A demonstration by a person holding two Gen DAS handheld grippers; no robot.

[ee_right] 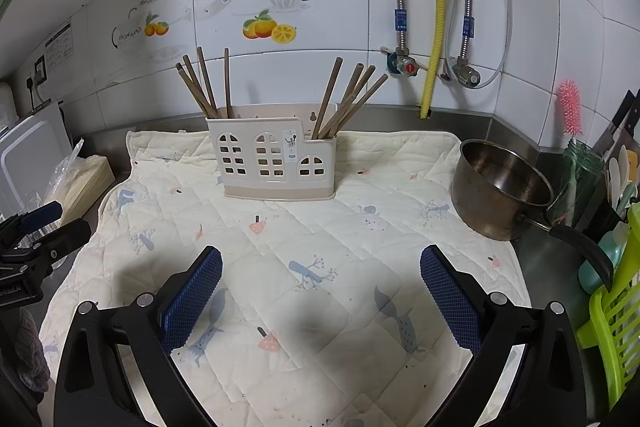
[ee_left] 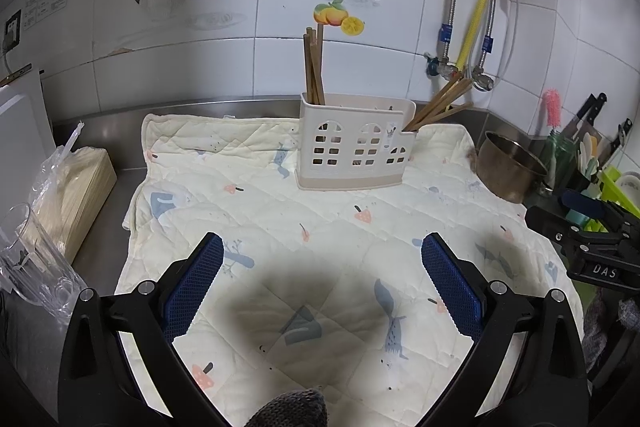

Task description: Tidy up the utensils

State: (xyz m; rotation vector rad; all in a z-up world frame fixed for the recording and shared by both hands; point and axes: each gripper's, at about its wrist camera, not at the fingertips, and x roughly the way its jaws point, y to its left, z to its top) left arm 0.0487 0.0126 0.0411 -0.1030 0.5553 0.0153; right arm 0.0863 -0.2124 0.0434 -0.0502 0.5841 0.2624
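Chopsticks are stood in two bunches at opposite ends of the cream utensil holder on the quilted mat, apparently sorted. Left gripper and right gripper are held spread wide, empty, above the mat.

Chopsticks' lower ends hidden inside holder, holder's label too small to read, green rack cut off by right edge
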